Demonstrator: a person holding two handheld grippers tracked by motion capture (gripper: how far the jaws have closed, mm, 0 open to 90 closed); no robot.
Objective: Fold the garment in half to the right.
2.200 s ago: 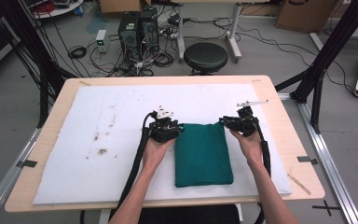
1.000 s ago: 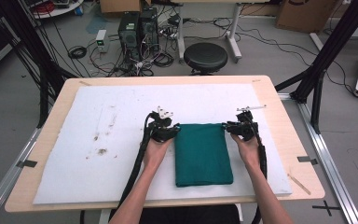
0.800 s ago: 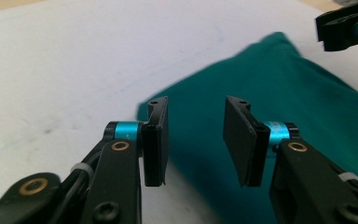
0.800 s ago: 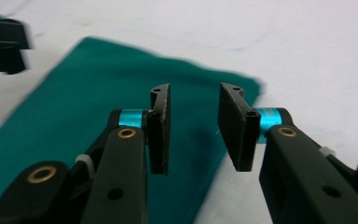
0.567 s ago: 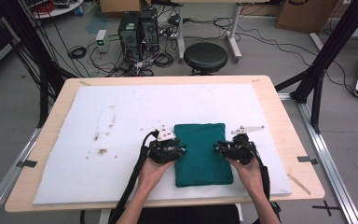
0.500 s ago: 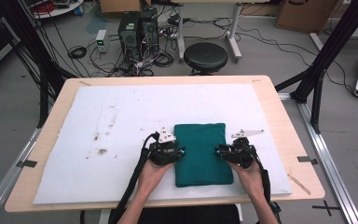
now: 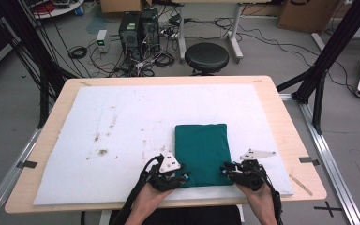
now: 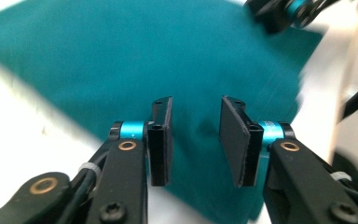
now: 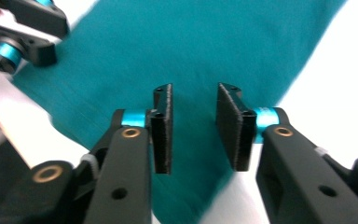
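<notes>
A folded teal cloth [image 7: 202,154] lies flat on the white mat [image 7: 122,122] that covers the wooden table [image 7: 281,117], right of the mat's middle and toward its near edge, with its long sides running away from the person. The left gripper [image 7: 182,178] sits at the cloth's near left corner and the right gripper [image 7: 227,169] at its near right corner, each held in a hand that comes in from the near edge of the table.

In the left gripper view, the left gripper's fingers [image 8: 161,140] stand a moderate way apart above the cloth [image 8: 121,60]; the jaws have just been closing, and nothing is pinched between them. In the right gripper view, the right gripper's fingers [image 9: 163,135] stand likewise parted over the cloth [image 9: 205,42] near its edge, gripping nothing.
</notes>
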